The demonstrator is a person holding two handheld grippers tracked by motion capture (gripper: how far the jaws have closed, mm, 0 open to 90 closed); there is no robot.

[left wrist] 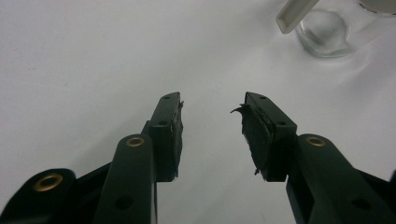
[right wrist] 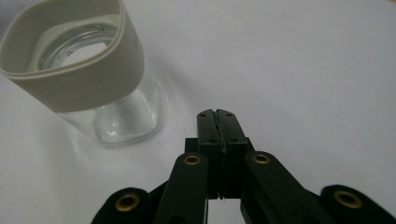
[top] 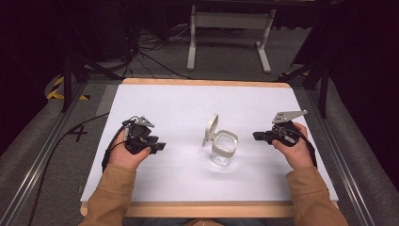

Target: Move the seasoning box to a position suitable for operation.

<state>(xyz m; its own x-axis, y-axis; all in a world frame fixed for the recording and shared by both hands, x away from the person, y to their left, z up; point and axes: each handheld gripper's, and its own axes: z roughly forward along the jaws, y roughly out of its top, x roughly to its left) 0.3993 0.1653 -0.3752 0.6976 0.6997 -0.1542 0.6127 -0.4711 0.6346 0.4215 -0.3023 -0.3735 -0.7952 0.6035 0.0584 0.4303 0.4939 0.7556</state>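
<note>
A clear glass jar (top: 224, 149) with a wide beige collar stands near the middle of the white table; its round beige lid (top: 210, 129) leans upright against its left side. My left gripper (top: 159, 147) rests on the table left of the jar, pointing toward it, jaws open with nothing between them (left wrist: 212, 105). The jar's base (left wrist: 327, 32) and the lid's edge (left wrist: 294, 14) show at the top right of the left gripper view. My right gripper (top: 256, 136) sits right of the jar, a short gap away, its jaws shut together on nothing (right wrist: 216, 113). The jar (right wrist: 88, 70) fills that view's upper left.
The white sheet (top: 188, 103) covers a wooden table top with its front edge (top: 207, 209) near the person. Metal rails run along both sides. A white frame (top: 230, 28) and cables lie on the floor beyond the far edge.
</note>
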